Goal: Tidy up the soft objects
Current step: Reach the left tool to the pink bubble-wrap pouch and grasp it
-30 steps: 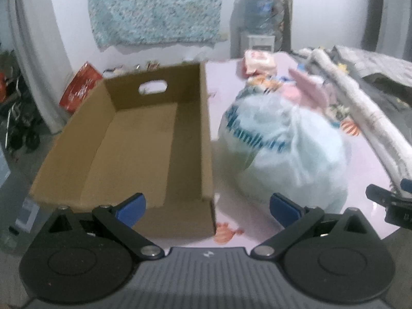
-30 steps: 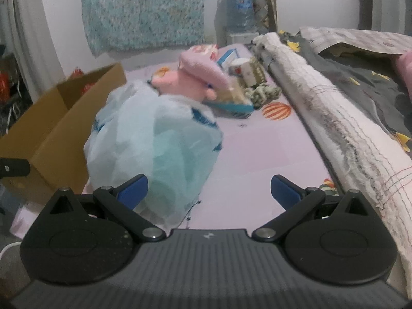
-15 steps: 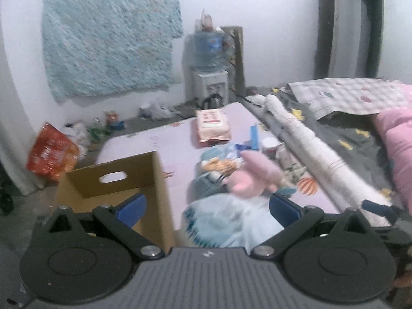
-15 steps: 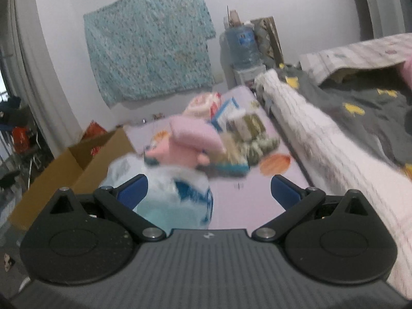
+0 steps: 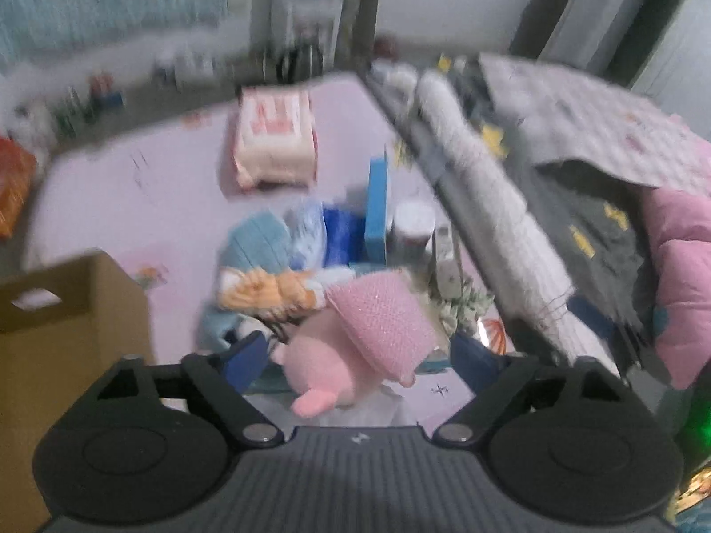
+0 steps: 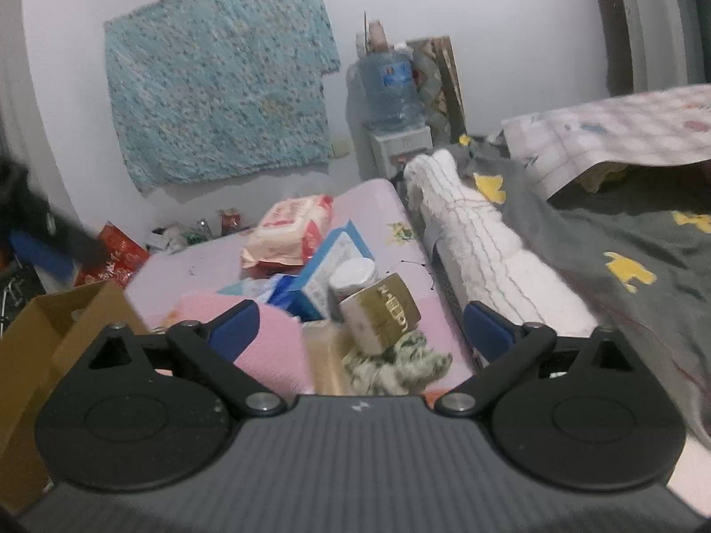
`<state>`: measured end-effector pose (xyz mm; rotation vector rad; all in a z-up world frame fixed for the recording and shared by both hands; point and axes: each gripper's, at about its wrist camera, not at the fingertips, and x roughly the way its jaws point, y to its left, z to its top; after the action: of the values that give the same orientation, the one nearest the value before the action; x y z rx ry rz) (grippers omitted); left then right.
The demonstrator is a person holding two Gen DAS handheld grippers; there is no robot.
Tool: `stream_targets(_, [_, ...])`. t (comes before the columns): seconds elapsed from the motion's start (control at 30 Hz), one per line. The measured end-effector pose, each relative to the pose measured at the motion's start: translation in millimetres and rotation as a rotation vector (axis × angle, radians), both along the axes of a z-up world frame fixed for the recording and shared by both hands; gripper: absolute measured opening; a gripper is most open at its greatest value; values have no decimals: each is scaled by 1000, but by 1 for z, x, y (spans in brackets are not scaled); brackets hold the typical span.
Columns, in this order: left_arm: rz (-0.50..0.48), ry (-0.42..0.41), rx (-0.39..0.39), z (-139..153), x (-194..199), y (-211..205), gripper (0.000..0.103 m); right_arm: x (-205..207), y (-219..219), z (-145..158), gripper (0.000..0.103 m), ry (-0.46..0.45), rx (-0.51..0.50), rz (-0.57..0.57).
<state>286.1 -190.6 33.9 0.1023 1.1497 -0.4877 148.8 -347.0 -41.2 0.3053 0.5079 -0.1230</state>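
Note:
A pink plush toy with a pink knitted hat [image 5: 355,346] lies on the pink mat [image 5: 133,177], between the wide-open fingers of my left gripper [image 5: 360,355], which hovers above it. It shows as a pink shape in the right wrist view [image 6: 275,346]. Behind it is a pile: an orange and white soft item [image 5: 266,288], light blue cloth [image 5: 253,240], a blue box [image 5: 375,204] and a pink tissue pack [image 5: 275,137]. My right gripper [image 6: 360,324] is open and empty above a gold-wrapped roll [image 6: 382,311] and a green-white rag [image 6: 400,364].
An open cardboard box [image 5: 66,311] stands at the left, also in the right wrist view [image 6: 53,328]. A rolled white blanket [image 6: 489,240] and grey bedding [image 6: 622,244] run along the right. A water dispenser [image 6: 391,89] stands at the back wall.
Both grippers have risen and moved forward over the pile. The pale blue plastic bag has dropped out of view beneath them. Both stay open.

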Motion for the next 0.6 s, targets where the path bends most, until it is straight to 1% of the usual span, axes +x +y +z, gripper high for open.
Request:
stream_targets(0.03, [5,40,-1,-11,10,-3,77,15,-5,-6,92,14,9,5])
stream_targets(0.1, [12,110,-5,-30,27,-9,75,40,-15,-19,88,37,39,21])
stream_targets(0.17, [18,155,-19,-43,38,-14,73,63,-26,-31,87,56,81,38])
stream_targets(0.23, [19,177,-43,-52,45,-17,73,83,-35,-42,87,74,107,48])
stream_targets(0.3, [10,194,-46,-62,52,-23,73,98,-40,-53,87,88,117,70])
stream_targets(0.37, [3,197,-33,-68,54,-28,69,108,-43,-62,87,111,125,79])
stream_targets(0.4, [-1,198,-23,-71,55,-30,63,113,-44,-66,87,119,133,88])
stream_targets(0.43, [-6,197,-13,-73,56,-32,60,118,-45,-70,87,127,142,91])
stream_targets(0.47, [-9,186,-8,-74,56,-33,60,122,-46,-75,85,136,148,89])
stream_targets(0.5, [-9,174,-11,-75,55,-33,58,125,-47,-77,76,142,152,90])
stream_targets(0.57, [-7,159,-20,-73,55,-33,54,127,-49,-83,67,150,184,96])
stream_targets(0.6, [-11,149,-21,-72,54,-33,50,126,-50,-84,56,146,208,103])
